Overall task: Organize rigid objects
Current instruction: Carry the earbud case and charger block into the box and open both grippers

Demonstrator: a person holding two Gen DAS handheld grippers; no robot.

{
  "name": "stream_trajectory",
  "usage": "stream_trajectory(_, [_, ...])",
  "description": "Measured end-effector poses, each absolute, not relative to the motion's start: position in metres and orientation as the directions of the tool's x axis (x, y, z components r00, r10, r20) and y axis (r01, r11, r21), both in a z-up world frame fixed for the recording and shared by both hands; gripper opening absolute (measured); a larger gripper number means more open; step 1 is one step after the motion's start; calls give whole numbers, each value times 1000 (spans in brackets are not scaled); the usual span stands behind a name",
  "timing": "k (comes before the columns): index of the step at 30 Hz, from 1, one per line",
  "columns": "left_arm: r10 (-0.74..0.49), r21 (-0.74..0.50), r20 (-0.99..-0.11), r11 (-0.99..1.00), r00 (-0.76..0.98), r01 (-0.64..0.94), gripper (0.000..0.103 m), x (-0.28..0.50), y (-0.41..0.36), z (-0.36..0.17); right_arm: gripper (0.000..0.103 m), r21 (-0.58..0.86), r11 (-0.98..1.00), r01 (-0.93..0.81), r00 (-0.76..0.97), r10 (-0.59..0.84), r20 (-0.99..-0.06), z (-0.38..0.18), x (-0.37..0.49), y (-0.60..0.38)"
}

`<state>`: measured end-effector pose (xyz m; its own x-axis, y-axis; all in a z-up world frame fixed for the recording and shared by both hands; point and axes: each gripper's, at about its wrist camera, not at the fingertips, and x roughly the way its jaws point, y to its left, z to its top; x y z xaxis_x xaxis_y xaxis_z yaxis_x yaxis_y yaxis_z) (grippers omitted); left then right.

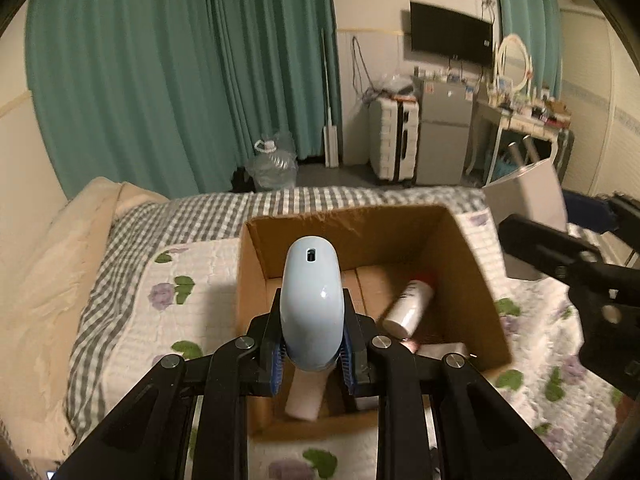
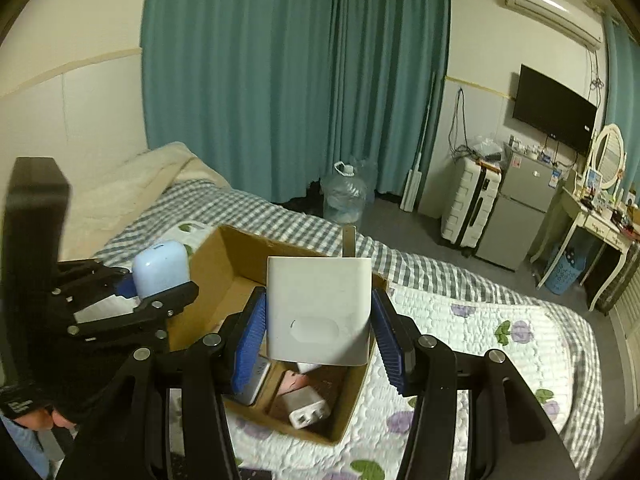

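Observation:
My left gripper (image 1: 312, 320) is shut on a pale blue rounded case (image 1: 311, 280), held above an open cardboard box (image 1: 256, 280) on the bed. In the right wrist view the same case (image 2: 160, 266) shows at the left in the left gripper (image 2: 154, 286). My right gripper (image 2: 319, 314) is shut on a flat white square box (image 2: 318, 300), also over the cardboard box (image 2: 224, 268). From the left wrist view the right gripper (image 1: 560, 218) and its white box (image 1: 528, 196) sit at the right edge. A white bottle with a red cap (image 1: 408, 306) and a white charger (image 2: 305, 410) lie inside.
The cardboard box rests on a floral quilt (image 2: 480, 320) over a checked sheet (image 1: 160, 216). A beige blanket (image 1: 48, 280) lies at the bed's left. Beyond the bed stand a water jug (image 2: 345, 196), a white suitcase (image 2: 470, 204), a small fridge (image 2: 516, 208) and a dressing table (image 2: 588, 216).

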<state>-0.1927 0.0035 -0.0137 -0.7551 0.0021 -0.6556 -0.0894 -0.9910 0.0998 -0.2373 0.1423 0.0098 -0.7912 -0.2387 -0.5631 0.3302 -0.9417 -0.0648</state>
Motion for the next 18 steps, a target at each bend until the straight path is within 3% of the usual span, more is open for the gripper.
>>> stream_trajectory(10, [-12, 119, -713, -987, -701, -104, 25, -235, 20, -66, 51, -20, -947, 321, -746, -240, -621, -42, -281, 153])
stream_trajectory(11, [-8, 115, -716, -988, -698, -107, 28, -237, 21, -69, 51, -21, -947, 322, -745, -240, -623, -44, -282, 156])
stream_trajectory(12, [-4, 113, -719, -987, -695, -111, 43, -238, 22, -70, 51, -21, -947, 321, -744, -238, -625, -46, -283, 156])
stream_trajectory(14, [26, 94, -721, -986, -693, -135, 63, -235, 24, -68, 51, -18, -949, 315, -741, -234, -629, -49, -287, 159])
stream_trajectory(18, [17, 126, -681, -982, -732, -140, 63, -227, 26, -58, 51, -19, -954, 300, -745, -222, -629, -48, -291, 164])
